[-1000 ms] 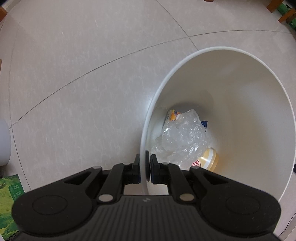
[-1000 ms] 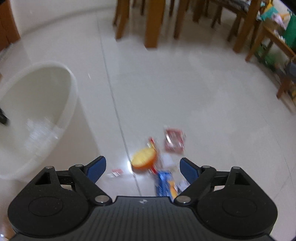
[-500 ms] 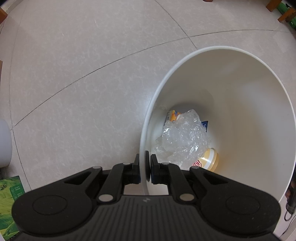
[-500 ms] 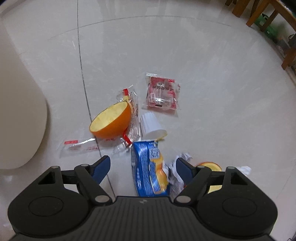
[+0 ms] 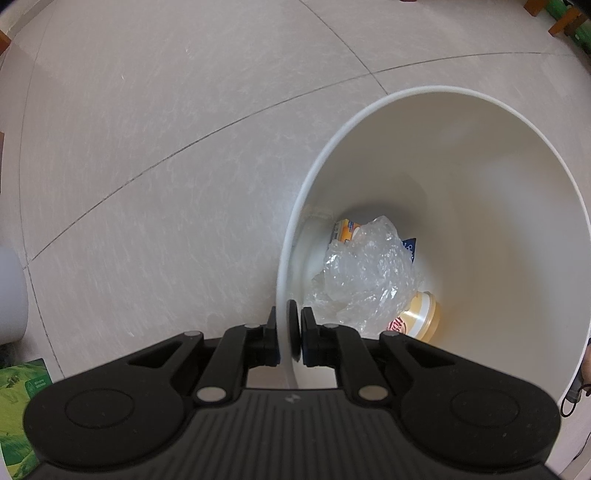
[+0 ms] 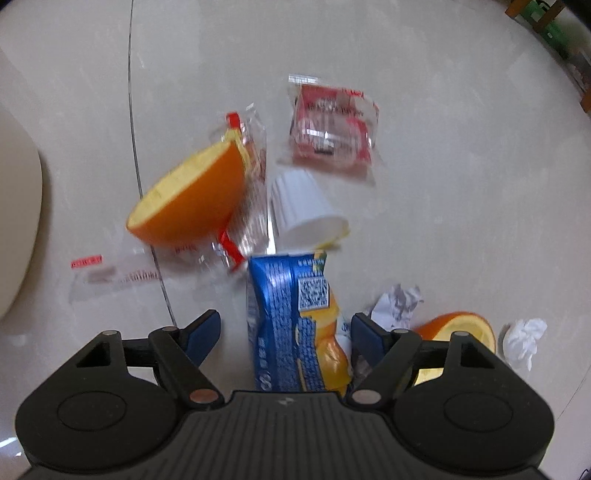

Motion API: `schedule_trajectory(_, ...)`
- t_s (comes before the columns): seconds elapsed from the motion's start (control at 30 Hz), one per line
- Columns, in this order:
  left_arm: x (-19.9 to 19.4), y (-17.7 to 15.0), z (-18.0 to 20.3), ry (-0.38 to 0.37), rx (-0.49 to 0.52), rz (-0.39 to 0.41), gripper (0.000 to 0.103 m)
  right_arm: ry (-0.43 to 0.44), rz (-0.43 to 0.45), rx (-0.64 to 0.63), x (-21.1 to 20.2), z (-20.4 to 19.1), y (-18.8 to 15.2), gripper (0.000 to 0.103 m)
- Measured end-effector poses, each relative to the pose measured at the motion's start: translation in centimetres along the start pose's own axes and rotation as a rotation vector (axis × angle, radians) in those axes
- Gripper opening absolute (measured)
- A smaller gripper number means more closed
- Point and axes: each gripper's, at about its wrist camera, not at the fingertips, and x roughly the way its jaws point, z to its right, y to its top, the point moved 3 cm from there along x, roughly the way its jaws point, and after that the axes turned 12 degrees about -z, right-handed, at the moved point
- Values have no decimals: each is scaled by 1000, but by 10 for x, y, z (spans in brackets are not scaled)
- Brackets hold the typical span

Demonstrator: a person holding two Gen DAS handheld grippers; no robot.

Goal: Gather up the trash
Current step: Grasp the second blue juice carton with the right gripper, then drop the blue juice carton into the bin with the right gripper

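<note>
My left gripper (image 5: 290, 330) is shut on the rim of a white trash bin (image 5: 436, 90). Inside the bin lie a crumpled clear plastic bag (image 5: 369, 273), a yellow cup (image 5: 421, 317) and a yellow packet (image 5: 345, 230). My right gripper (image 6: 286, 332) hangs open low over scattered trash on the floor. A blue and yellow snack bag (image 6: 291, 321) lies between its fingers. Beyond it are an orange bowl (image 6: 192, 199), a white paper cup (image 6: 303, 210), a red wrapper (image 6: 334, 127) and clear wrappers (image 6: 110, 275).
A second orange bowl (image 6: 458, 326) and crumpled white papers (image 6: 522, 341) lie at the right of the right gripper. The bin's white side (image 6: 14, 229) shows at the left edge there. A green box (image 5: 18, 398) sits at lower left in the left wrist view. Chair legs (image 6: 543, 18) stand far right.
The right gripper has swung down from the room view and dropped closer over the trash pile, bringing the blue snack bag between its open fingers. The left gripper has stayed on the bin rim.
</note>
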Motion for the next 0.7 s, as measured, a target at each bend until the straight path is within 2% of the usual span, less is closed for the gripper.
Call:
schedule_trajectory(0.03, 0, 0, 0, 2, 2, 1, 8, -4, -4, -12, 1, -1, -2, 80)
schedule_trajectory(0.1, 0, 0, 0, 3, 0, 0, 8, -7, -22, -22, 2, -2, -4, 69)
schedule_trajectory(0.13, 0, 0, 0, 4, 0, 0, 8, -3, -30, -16, 2, -2, -5, 67)
schedule_trajectory(0.37, 0, -1, 0, 2, -7, 4, 8, 31, -26, 51, -15, 2, -13, 67)
schedule_trajectory(0.53, 0, -1, 0, 8, -2, 2, 8, 50, 1, 68, -56, 1, -23, 67)
schedule_trajectory(0.7, 0, 0, 1, 12, 8, -1, 9, 65, 66, 45, -122, -3, -30, 67)
